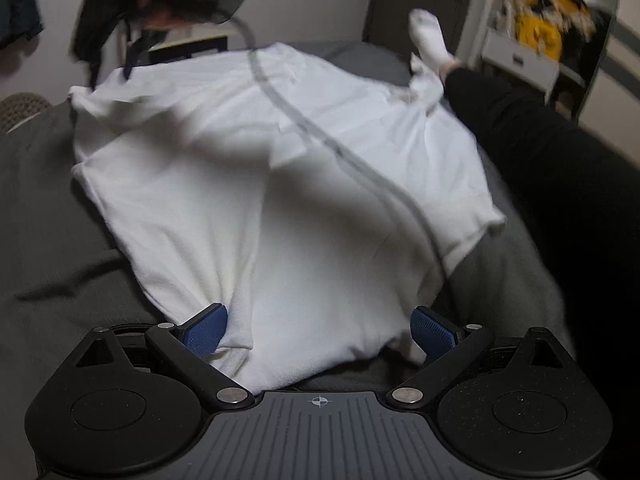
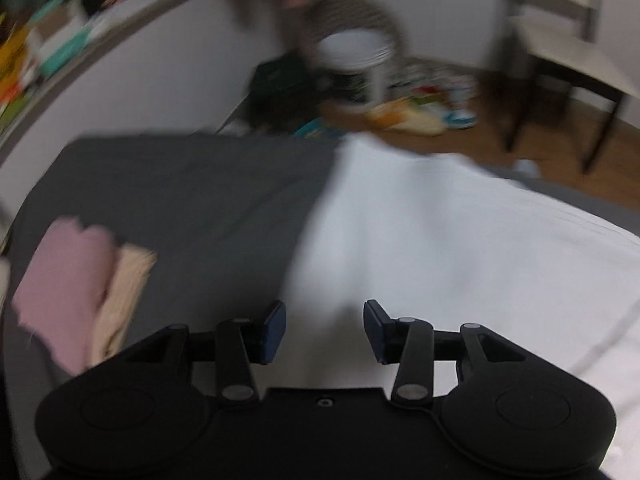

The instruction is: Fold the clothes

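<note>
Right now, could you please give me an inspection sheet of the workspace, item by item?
Surface: bed with a dark grey sheet, wrinkled, mostly covered.
Job's things: white shirt spread across the sheet, creased; one corner bunched near the person's leg.
Clutter: pink cloth and beige cloth overlapping at the bed's edge, fold state unclear through blur.
Grippers: left claw open, shirt fabric lying between its blue pads, not clamped; right claw open over the shirt, holding nothing.
Cables: grey cable draped across the shirt.
Surroundings: white stool, items strewn on a wooden floor, table, shelves; all blurred.
</note>
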`<state>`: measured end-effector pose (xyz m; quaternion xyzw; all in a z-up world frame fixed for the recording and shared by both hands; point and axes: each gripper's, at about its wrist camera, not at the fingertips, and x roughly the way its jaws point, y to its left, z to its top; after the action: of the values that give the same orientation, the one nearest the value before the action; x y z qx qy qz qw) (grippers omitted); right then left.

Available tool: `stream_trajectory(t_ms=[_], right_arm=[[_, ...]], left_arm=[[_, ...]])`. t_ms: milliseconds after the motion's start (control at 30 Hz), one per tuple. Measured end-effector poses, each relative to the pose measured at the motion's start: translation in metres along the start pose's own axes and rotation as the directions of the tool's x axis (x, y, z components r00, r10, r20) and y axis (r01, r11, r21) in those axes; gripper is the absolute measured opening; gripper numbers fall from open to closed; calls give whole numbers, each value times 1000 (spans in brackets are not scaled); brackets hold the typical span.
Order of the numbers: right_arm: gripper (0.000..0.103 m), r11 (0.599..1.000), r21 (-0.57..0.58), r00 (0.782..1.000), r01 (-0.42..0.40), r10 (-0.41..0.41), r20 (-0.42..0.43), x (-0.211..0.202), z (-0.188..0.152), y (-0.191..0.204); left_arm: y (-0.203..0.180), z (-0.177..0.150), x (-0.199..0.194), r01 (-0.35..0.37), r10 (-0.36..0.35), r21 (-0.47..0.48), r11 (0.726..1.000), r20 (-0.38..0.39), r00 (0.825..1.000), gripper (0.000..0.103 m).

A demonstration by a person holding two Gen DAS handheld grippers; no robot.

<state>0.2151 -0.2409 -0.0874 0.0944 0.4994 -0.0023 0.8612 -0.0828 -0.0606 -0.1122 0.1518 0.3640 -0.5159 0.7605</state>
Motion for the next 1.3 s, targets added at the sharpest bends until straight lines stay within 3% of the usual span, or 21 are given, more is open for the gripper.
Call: stream_trajectory(t_ms=[67, 133, 233, 333, 400, 500, 533, 567, 600, 667, 800, 833, 867, 1033, 1200, 1300], right_arm=[[43, 998, -68, 999, -9, 6, -50, 10, 6, 30], [46, 993, -114, 996, -38, 28, -88, 12, 7, 49], [49, 976, -195, 981, -99, 63, -183, 7, -2, 69], [49, 939, -308, 954, -154, 61, -292, -2, -24, 89], [49, 915, -368, 939, -164, 30, -343, -6, -42, 102], [49, 871, -476, 936, -120, -60, -346, -4, -60, 117], [49, 859, -501, 935, -105, -87, -344, -1, -64, 119], [46, 852, -514, 932, -100, -101, -349, 2, -67, 121], [36, 848, -520, 928, -100, -110, -357, 6, -70, 123], [14, 847, -520, 934, -108, -93, -346, 7, -73, 124], [10, 847, -515, 949, -129, -46, -313, 5, -77, 125], [10, 851, -508, 952, -134, -33, -306, 4, -77, 125], [9, 856, -498, 954, -140, -18, -299, 3, -76, 125], [9, 866, -462, 958, -191, 62, -280, -7, -79, 122], [9, 893, -378, 951, -243, 143, -272, -1, -81, 108], [10, 908, -342, 951, -241, 150, -271, 6, -82, 103]], left_arm=[[12, 0, -13, -23, 28, -68, 997, 77, 997, 98], [27, 0, -22, -85, 105, -156, 984, 127, 986, 98], [49, 1, -25, -195, 244, -313, 929, 125, 962, 98], [66, -2, -20, -176, 241, -460, 870, 87, 967, 98], [68, -4, -14, -161, 233, -500, 851, 84, 969, 98], [63, 0, -3, -215, 266, -472, 855, 42, 963, 97], [62, -1, 0, -228, 274, -459, 859, 35, 961, 92], [59, -2, 1, -242, 284, -447, 861, 27, 958, 81], [57, -2, 2, -267, 305, -435, 860, 17, 952, 76], [57, -2, 1, -313, 345, -406, 859, 4, 939, 51], [64, -6, -8, -313, 354, -451, 836, 6, 935, 26], [65, -6, -10, -284, 324, -462, 840, 9, 946, 9], [65, -6, -11, -265, 305, -468, 843, 10, 952, 8], [55, -9, -20, -283, 321, -466, 838, 1, 947, 1], [58, -13, -25, -318, 353, -468, 825, -14, 936, 1], [59, -14, -27, -346, 379, -468, 813, -27, 925, 2]])
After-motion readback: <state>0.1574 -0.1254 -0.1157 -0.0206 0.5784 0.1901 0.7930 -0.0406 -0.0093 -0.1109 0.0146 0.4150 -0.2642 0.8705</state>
